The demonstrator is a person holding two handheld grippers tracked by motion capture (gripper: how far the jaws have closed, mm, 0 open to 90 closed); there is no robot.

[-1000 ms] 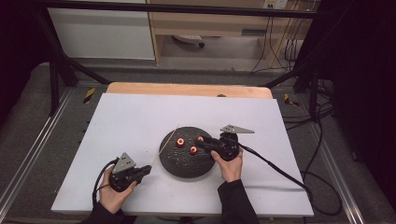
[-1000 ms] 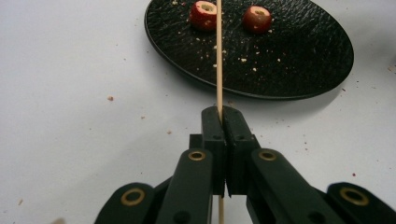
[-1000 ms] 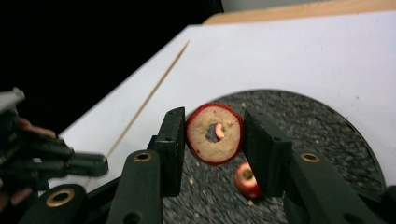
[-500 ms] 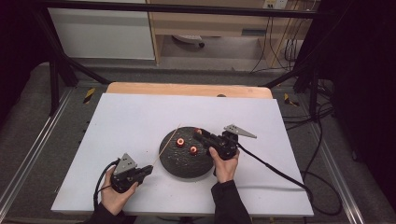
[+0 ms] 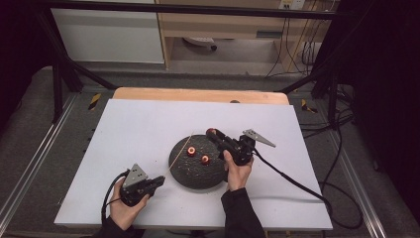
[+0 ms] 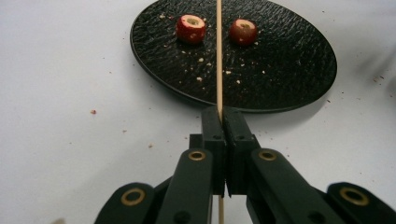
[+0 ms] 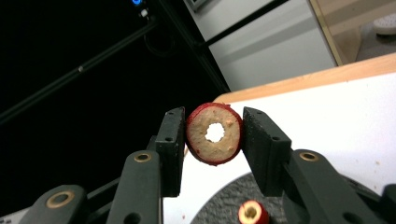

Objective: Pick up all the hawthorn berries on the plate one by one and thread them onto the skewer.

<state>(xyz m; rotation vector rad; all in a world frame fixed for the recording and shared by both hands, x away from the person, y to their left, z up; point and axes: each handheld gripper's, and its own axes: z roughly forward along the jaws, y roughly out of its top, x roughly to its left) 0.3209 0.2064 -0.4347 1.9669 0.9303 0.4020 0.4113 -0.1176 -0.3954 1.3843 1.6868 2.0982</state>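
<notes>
A black round plate [image 5: 198, 173] lies on the white table and carries two red cored fruit pieces [image 5: 191, 151] [image 5: 204, 159]. My right gripper [image 5: 212, 133] hangs over the plate's far right rim, shut on a third red fruit piece [image 7: 214, 134] with a hole through its pale middle. My left gripper [image 5: 161, 179] rests on the table in front of the plate's left side. It is shut on a thin wooden skewer [image 6: 218, 46], which points out over the plate [image 6: 289, 65] between the two pieces [image 6: 190, 28] [image 6: 243, 31].
Crumbs dot the plate and the white board [image 5: 124, 134] around it. A bare wooden strip [image 5: 198, 95] runs along the table's far edge. Black frame bars and cables [image 5: 307, 183] stand around the table. One plate piece [image 7: 252, 212] shows below the right jaws.
The right gripper's tips have risen a little off the plate with the red piece held in them. The left gripper and skewer have stayed put.
</notes>
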